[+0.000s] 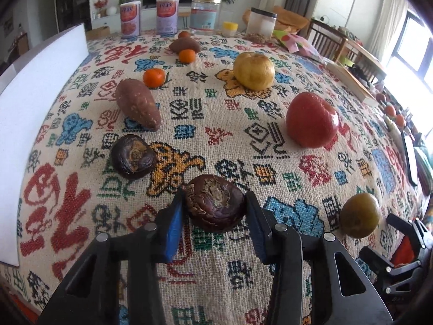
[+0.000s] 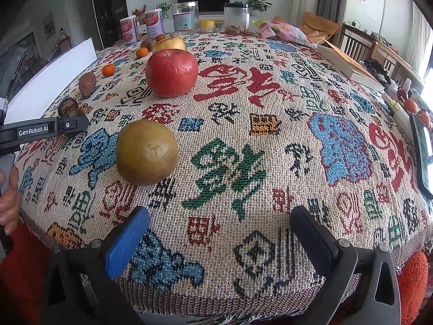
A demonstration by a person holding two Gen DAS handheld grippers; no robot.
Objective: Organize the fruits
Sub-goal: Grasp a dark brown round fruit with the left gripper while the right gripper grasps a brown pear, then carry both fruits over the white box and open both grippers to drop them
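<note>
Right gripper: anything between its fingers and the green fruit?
Nothing. In the right wrist view, only bare patterned cloth lies between the open right gripper and the green fruit, which sits ahead and to the left.

2 dark wrinkled fruits [image 1: 215,203], red apple [image 1: 312,119], yellow pear [image 1: 254,71], green fruit [image 1: 360,218], 3 tangerines [image 1: 154,77], spread on cloth

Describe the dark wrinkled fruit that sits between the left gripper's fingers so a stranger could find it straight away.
On the patterned tablecloth, look at the near edge, in front of the red apple. There the left gripper is closed on a flattened, dark brown-purple fruit with cracked, wrinkled skin. A similar dark fruit lies free further left; only this one sits between blue-padded fingers.
</note>
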